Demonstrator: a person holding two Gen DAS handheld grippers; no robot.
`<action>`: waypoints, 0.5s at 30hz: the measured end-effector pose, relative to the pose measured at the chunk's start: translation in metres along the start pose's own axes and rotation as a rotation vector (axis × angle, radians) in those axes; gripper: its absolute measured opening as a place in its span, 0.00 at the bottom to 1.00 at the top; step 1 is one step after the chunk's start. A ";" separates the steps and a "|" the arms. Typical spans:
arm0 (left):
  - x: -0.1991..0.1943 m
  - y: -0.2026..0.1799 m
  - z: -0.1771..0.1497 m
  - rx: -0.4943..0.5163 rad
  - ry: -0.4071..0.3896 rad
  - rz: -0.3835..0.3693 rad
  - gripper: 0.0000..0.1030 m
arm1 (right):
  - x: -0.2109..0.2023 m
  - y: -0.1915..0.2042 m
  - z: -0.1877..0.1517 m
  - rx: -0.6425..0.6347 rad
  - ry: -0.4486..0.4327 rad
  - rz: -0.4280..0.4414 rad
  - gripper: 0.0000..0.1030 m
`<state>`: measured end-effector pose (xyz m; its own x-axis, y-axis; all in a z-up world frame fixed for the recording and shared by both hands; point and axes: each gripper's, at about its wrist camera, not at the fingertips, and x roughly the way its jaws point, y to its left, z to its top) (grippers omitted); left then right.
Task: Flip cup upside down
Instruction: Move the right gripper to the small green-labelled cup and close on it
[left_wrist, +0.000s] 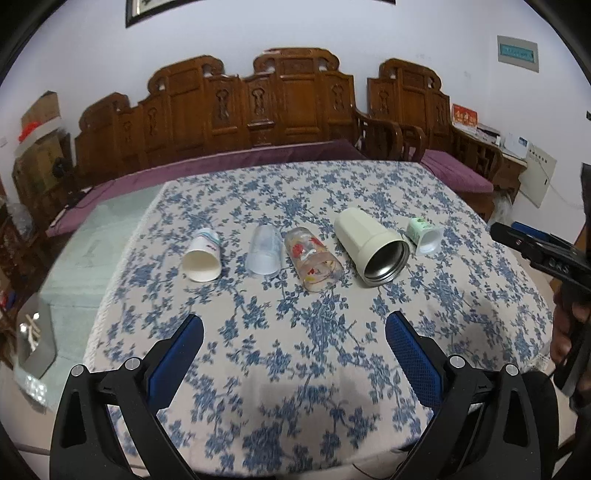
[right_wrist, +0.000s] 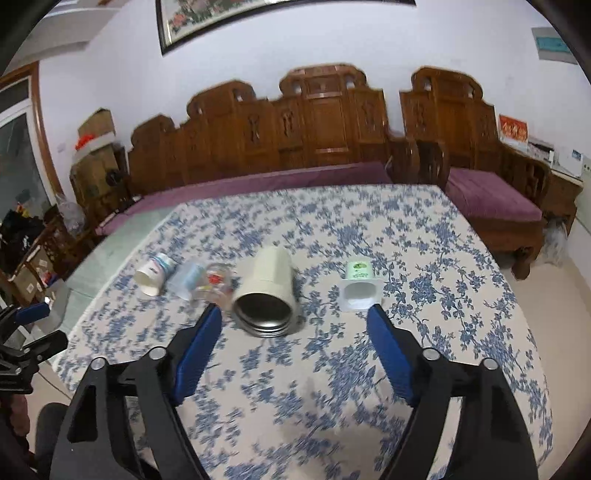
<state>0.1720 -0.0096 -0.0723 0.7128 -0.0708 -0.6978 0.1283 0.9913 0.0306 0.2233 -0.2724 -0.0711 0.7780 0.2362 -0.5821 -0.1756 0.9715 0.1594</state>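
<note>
Several cups lie on their sides in a row on the floral tablecloth, mouths toward me. From left: a white paper cup (left_wrist: 202, 258) (right_wrist: 154, 275), a clear plastic cup (left_wrist: 265, 254) (right_wrist: 187, 280), a printed glass (left_wrist: 313, 264) (right_wrist: 217, 283), a cream steel-lined tumbler (left_wrist: 371, 245) (right_wrist: 267, 293) and a small green-labelled yogurt cup (left_wrist: 424, 236) (right_wrist: 360, 286). My left gripper (left_wrist: 294, 328) is open and empty, short of the row. My right gripper (right_wrist: 294, 317) is open and empty, just short of the tumbler and yogurt cup; it also shows in the left wrist view (left_wrist: 517, 236).
The table (left_wrist: 295, 369) has a bare glass strip (left_wrist: 92, 251) at its left. A carved wooden sofa (left_wrist: 258, 110) with purple cushions stands behind it, with a wooden chair (right_wrist: 480, 166) at the right. Boxes and clutter (right_wrist: 37, 240) stand at the left.
</note>
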 end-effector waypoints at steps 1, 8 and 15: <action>0.009 -0.001 0.003 0.002 0.007 -0.011 0.92 | 0.012 -0.004 0.004 -0.001 0.019 -0.001 0.75; 0.065 -0.007 0.017 0.025 0.047 -0.055 0.92 | 0.085 -0.032 0.029 -0.013 0.147 -0.027 0.68; 0.109 -0.011 0.025 0.034 0.092 -0.087 0.92 | 0.167 -0.054 0.048 -0.024 0.302 -0.074 0.60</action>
<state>0.2658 -0.0309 -0.1308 0.6319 -0.1439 -0.7616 0.2108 0.9775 -0.0098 0.3922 -0.2861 -0.1385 0.5752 0.1571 -0.8027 -0.1424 0.9856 0.0909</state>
